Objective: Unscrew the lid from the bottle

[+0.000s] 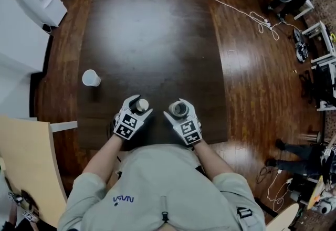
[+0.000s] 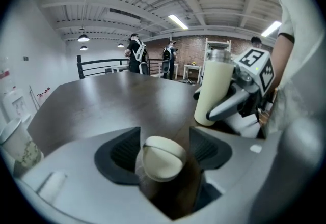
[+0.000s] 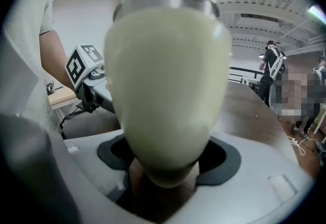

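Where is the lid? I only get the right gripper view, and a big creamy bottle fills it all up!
Observer: The lid is off, gripped between the left gripper's jaws.
Operator: So is the top open?
Observer: Yes. The head view looks straight down into the bottle's uncovered neck.
Operator: Is anything else on the table?
Observer: One white cup stands near the table's left edge, apart from both grippers.
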